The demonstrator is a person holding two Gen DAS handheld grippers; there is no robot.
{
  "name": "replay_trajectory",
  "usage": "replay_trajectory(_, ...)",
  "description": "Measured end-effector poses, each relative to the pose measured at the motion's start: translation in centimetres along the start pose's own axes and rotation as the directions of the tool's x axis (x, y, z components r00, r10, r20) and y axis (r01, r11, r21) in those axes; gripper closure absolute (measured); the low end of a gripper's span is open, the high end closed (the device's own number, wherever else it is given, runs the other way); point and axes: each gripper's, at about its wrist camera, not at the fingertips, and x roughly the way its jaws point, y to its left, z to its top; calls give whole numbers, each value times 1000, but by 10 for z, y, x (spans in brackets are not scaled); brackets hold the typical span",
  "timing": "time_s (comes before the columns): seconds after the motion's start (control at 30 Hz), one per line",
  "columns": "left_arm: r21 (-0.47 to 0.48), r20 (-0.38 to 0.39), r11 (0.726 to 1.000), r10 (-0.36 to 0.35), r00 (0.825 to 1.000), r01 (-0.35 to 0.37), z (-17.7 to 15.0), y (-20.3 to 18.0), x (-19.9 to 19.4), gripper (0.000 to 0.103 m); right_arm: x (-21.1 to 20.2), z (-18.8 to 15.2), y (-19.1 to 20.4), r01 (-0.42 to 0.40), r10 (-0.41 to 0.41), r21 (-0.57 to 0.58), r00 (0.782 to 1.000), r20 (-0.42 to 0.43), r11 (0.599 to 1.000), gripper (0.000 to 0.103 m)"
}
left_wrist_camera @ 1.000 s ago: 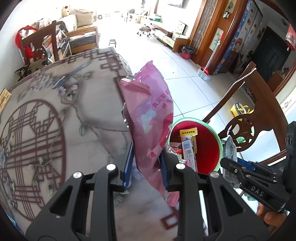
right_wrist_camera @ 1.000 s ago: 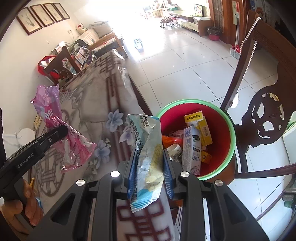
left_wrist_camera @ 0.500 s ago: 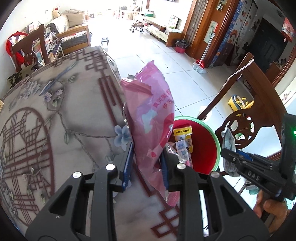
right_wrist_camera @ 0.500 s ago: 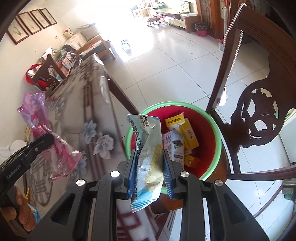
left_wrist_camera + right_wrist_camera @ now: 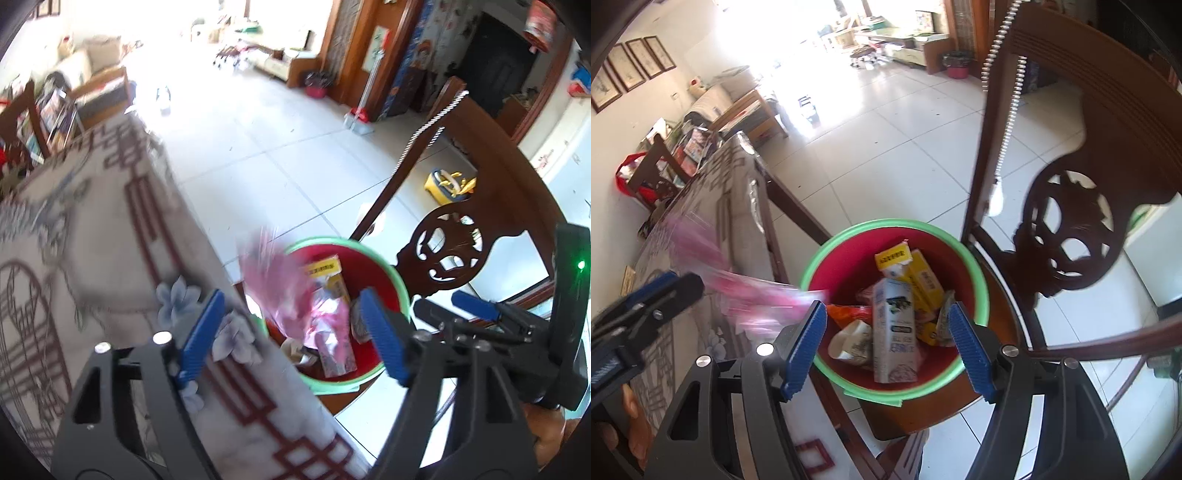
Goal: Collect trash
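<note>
Now both wrappers have been let go: the jaws of the left gripper [image 5: 291,332] and right gripper [image 5: 886,341] have just been opened wide, with nothing clamped. The pink bag [image 5: 295,295] is seen blurred, falling past the table edge [image 5: 207,236] towards the red bin [image 5: 905,229], so this drop is judged nearly done.

Pale square floor tiles [image 5: 886,155] run the length of a long room, washed out at the far end by very bright daylight. A tabletop [image 5: 92,236] under a grey cloth with dark red lattice and flower patterns fills the left side. A dark carved wooden chair [image 5: 1082,206] stands to the right. On the left wall hang framed pictures [image 5: 631,70]. Farther off stand another wooden chair [image 5: 661,166], a sofa [image 5: 713,99] and a low cabinet [image 5: 916,44]. A dark doorway [image 5: 491,55] opens at the right.
</note>
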Motion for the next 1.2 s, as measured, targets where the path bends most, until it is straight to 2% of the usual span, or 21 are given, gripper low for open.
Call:
replay_trajectory(0.07, 22, 2, 1000, -8, 1000, 8, -1, -4, -4, 24, -7, -4, -2, 11, -11, 5, 1000, 10, 1000, 36)
replay_trajectory(0.13, 30, 10, 1000, -4, 1000, 4, -4, -5, -10, 19, -13, -8, 1, 22, -22, -1, 1000, 19, 1000, 28)
replay_trajectory(0.3, -9, 40, 1000, 1, 999, -1, -16, 12, -34, 11, -31, -22, 22, 40, -39, -28, 998, 52, 999, 24)
replay_trajectory(0.37, -21, 49, 1000, 2, 999, -1, -21, 20, -44, 10, -41, -31, 33, 54, -52, -35, 996, 70, 998, 18)
replay_trajectory(0.43, -25, 56, 1000, 4, 998, -2, -26, 28, -54, 10, -48, -38, 42, 74, -71, -32, 993, 89, 997, 7)
replay_trajectory(0.6, -36, 88, 999, 0, 996, 3, -47, 52, -87, 10, -67, -59, 71, 99, -93, -48, 989, 113, 994, 7)
replay_trajectory(0.67, -47, 106, 999, -4, 994, 10, -56, 63, -100, 6, -75, -68, 85, 112, -103, -65, 986, 131, 992, 7)
replay_trajectory(0.83, -39, 154, 999, 8, 988, -2, -79, 86, -134, 5, -98, -87, 123, 97, -76, -96, 976, 202, 991, 7)
replay_trajectory(0.93, -23, 190, 1000, 16, 982, -12, -91, 97, -152, 5, -118, -100, 148, 157, -123, -87, 942, 313, 984, 7)
replay_trajectory(1.07, -11, 258, 1000, 29, 966, -27, -110, 116, -178, 5, -144, -122, 181, 246, -179, -80, 858, 481, 966, 7)
replay_trajectory(1.13, -2, 287, 999, 41, 957, -42, -117, 124, -189, 5, -151, -129, 191, 268, -189, -80, 834, 518, 960, 7)
replay_trajectory(1.2, -15, 337, 998, 67, 939, -65, -125, 132, -202, 5, -155, -138, 201, 288, -201, -80, 818, 539, 954, 7)
